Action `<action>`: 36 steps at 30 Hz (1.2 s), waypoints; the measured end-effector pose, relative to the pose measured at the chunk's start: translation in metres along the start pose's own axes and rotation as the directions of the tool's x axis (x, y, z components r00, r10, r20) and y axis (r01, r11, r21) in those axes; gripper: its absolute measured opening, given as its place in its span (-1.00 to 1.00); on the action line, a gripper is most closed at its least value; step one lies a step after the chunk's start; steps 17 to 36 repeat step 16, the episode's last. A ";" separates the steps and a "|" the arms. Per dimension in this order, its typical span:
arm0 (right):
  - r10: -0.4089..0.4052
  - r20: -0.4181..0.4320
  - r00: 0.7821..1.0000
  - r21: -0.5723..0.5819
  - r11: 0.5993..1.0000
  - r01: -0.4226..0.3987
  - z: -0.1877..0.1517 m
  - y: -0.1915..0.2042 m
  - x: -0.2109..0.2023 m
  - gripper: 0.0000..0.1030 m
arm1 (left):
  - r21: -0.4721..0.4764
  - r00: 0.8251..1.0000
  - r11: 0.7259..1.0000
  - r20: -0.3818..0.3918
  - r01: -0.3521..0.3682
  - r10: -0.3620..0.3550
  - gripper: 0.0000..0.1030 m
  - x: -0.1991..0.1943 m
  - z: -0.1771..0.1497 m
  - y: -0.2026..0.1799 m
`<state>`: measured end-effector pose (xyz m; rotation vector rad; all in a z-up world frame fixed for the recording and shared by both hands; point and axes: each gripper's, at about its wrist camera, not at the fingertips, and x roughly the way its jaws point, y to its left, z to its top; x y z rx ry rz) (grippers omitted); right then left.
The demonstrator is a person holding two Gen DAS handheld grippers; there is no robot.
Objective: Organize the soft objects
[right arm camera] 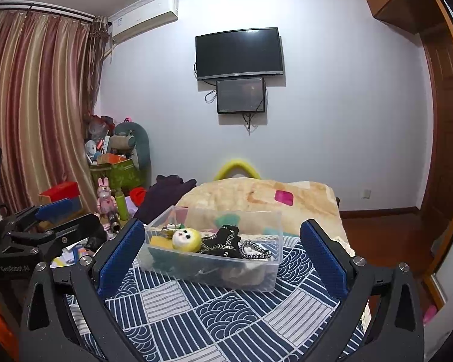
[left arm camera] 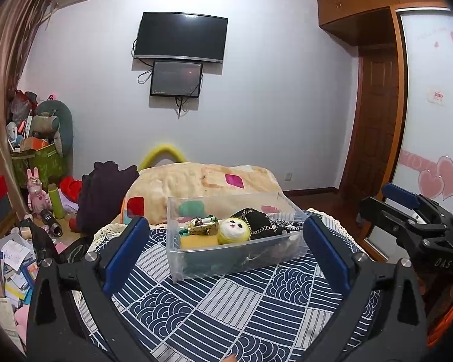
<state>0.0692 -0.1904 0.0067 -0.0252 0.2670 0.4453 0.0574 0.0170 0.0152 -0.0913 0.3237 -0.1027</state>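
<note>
A clear plastic bin (left arm camera: 178, 259) stands on the blue-and-white patterned cloth (left arm camera: 226, 310). It holds soft things: a yellow-and-white plush ball with a face (left arm camera: 234, 230), a black chain-trimmed pouch (left arm camera: 258, 220), a yellow sponge (left arm camera: 197, 241) and a small patterned pouch (left arm camera: 204, 224). My left gripper (left arm camera: 226, 235) is open and empty, its blue pads wide on either side of the bin, short of it. The bin (right arm camera: 256, 277) and plush ball (right arm camera: 186, 239) also show in the right wrist view. My right gripper (right arm camera: 223, 241) is open and empty, short of the bin.
A cream blanket (left arm camera: 202, 187) lies piled behind the bin, with dark clothing (left arm camera: 105, 193) to its left. Clutter, a green box (left arm camera: 42, 163) and toys fill the floor at left. A wooden wardrobe (left arm camera: 377, 120) stands at right. The right gripper shows at the right edge of the left wrist view (left arm camera: 413, 223).
</note>
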 end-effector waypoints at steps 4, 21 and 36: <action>0.002 -0.002 1.000 0.000 1.000 -0.002 0.000 0.000 0.000 1.00 | 0.011 1.000 1.000 -0.005 0.005 -0.005 1.00 0.000 -0.001 -0.002; 0.005 -0.009 1.000 -0.004 1.000 -0.005 -0.002 0.000 0.002 1.00 | 0.014 1.000 1.000 -0.004 0.007 -0.007 1.00 -0.002 -0.001 -0.003; 0.005 -0.009 1.000 -0.004 1.000 -0.005 -0.002 0.000 0.002 1.00 | 0.014 1.000 1.000 -0.004 0.007 -0.007 1.00 -0.002 -0.001 -0.003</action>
